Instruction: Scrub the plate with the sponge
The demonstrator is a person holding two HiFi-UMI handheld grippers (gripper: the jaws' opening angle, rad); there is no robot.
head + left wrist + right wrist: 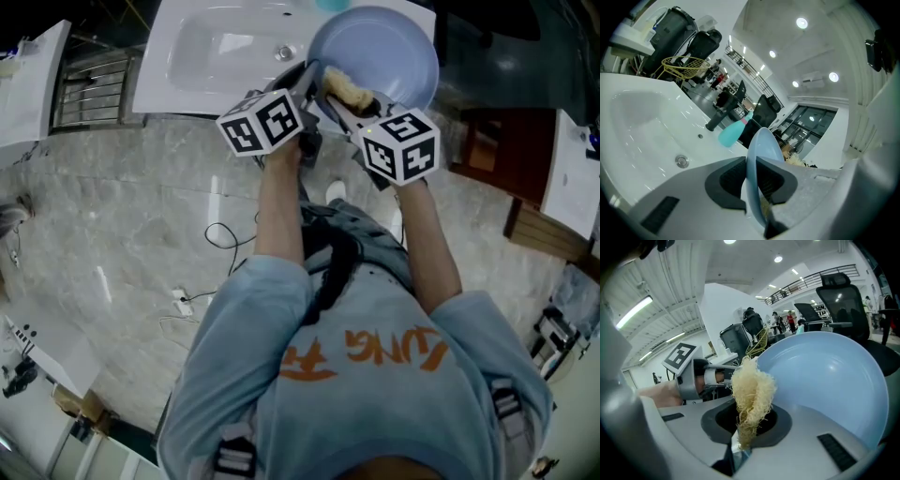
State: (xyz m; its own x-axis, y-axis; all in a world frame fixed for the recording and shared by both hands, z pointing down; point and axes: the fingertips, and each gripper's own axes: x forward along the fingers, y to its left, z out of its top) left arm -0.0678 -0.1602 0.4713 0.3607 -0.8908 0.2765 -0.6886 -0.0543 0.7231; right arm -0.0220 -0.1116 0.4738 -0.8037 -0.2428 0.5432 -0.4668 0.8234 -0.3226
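Two firm grips: the left gripper (753, 182) pinches the plate (825, 376) by its rim above the sink (216, 56), presenting its face to the sponge (752, 390) clamped in the right gripper (747, 425).

Both arms reach forward, and each gripper is clamped on something.
In the head view my left forearm (278, 202) and right forearm (433, 239) run from the lower centre up toward the top of the frame, converging. My left gripper (312, 82) has its jaws pressed onto the rim of the plate (763, 147). My right gripper (345, 105), just to its right, pinches the sponge (752, 392) between its jaws. The two tips sit close together.
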